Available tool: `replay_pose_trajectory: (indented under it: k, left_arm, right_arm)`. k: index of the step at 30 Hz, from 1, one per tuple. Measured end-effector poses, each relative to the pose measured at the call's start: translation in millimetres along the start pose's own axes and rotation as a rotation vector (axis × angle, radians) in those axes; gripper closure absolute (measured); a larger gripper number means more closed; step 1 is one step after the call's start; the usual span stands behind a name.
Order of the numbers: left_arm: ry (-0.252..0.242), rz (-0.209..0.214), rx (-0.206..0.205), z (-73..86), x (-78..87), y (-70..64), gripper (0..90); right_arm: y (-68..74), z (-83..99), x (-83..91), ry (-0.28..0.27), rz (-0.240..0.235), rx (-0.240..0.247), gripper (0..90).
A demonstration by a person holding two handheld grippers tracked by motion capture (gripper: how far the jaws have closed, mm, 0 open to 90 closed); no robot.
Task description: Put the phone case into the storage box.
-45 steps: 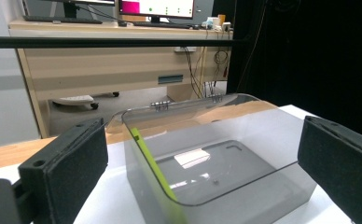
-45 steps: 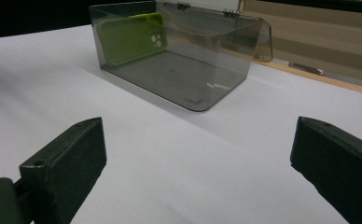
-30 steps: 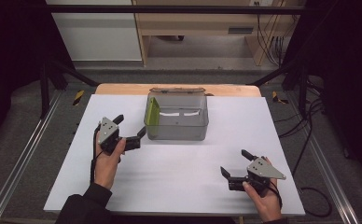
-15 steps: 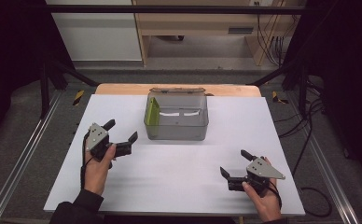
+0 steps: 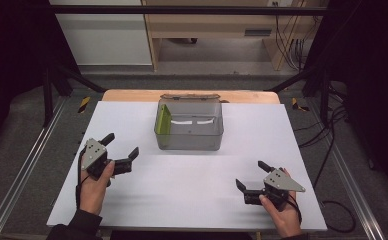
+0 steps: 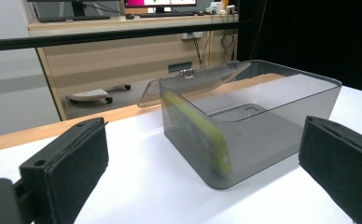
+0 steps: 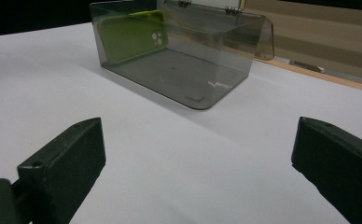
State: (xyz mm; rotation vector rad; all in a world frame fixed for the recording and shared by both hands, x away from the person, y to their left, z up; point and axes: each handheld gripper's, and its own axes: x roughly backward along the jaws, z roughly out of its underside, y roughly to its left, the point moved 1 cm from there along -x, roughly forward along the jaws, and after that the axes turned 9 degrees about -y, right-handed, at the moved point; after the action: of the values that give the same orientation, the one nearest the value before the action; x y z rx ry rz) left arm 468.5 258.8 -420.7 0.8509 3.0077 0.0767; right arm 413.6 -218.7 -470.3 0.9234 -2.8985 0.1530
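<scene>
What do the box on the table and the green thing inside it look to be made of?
Box: smoke-tinted see-through plastic, apparently rigid and glossy; its contents show through the walls, and a hinged lid hangs open behind. Phone case: matte yellow-green, probably silicone or soft plastic, with camera cut-outs, leaning on an end wall.

My left gripper (image 5: pixel 118 146) is held off to my left, jaws wide apart, empty. My right gripper (image 5: pixel 249 175) sits low to my right, jaws likewise spread, empty. Both hands grip from behind.
</scene>
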Motion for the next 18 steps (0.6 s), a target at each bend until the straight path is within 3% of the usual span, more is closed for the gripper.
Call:
replay_pose_trajectory:
  k: [4, 18]
  left_arm:
    - [0.001, 0.006, -0.024, -1.4, 4.7, 2.7, 1.2]
    - [0.001, 0.001, -0.021, -2.5, 23.5, 12.7, 1.2]
  right_arm:
    - [-0.3, 0.0, 0.2, -0.001, 0.002, -0.001, 3.1]
    - [0.0, 0.3, -0.2, 0.002, 0.002, 0.000, 3.1]
